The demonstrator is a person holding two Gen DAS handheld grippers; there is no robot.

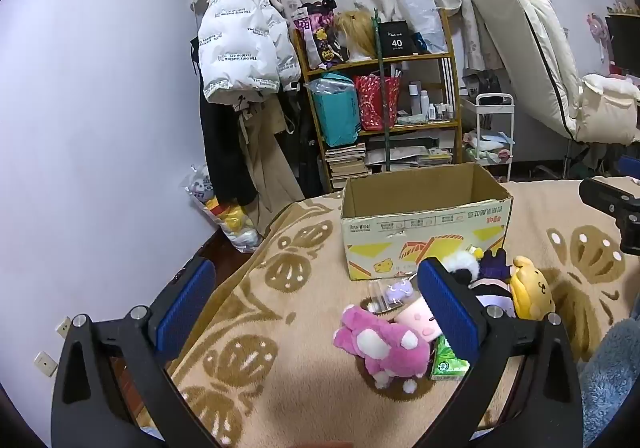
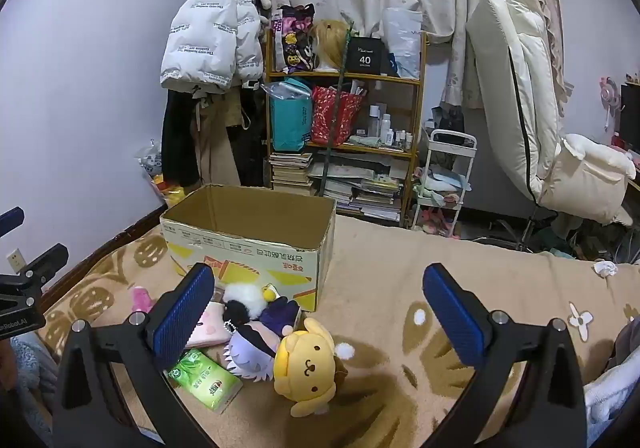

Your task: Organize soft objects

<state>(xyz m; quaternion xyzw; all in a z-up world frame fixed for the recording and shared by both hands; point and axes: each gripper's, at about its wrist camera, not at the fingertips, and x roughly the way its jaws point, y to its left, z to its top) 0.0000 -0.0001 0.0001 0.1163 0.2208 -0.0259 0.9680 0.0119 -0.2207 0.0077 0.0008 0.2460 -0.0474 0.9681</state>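
Note:
An open, empty-looking cardboard box [image 1: 424, 216] [image 2: 248, 236] stands on a beige patterned blanket [image 1: 280, 288]. In front of it lies a pile of soft toys: a pink plush [image 1: 380, 344], a yellow dog plush [image 2: 306, 364] [image 1: 530, 288], a purple-haired doll [image 2: 252, 344], a black-and-white pompom [image 2: 240, 300], a pink pouch [image 2: 208, 328] and a green tissue pack [image 2: 204, 378] [image 1: 448, 364]. My left gripper [image 1: 316, 304] is open above the blanket, just left of the pile. My right gripper [image 2: 320, 312] is open above the yellow plush. Both are empty.
A wooden shelf [image 2: 344, 116] with bags, books and bottles stands behind the bed, with a hanging white jacket [image 1: 240, 44] to its left. A cream recliner [image 2: 540, 128] and a small white cart [image 2: 444, 176] are at the right. The wall runs along the left.

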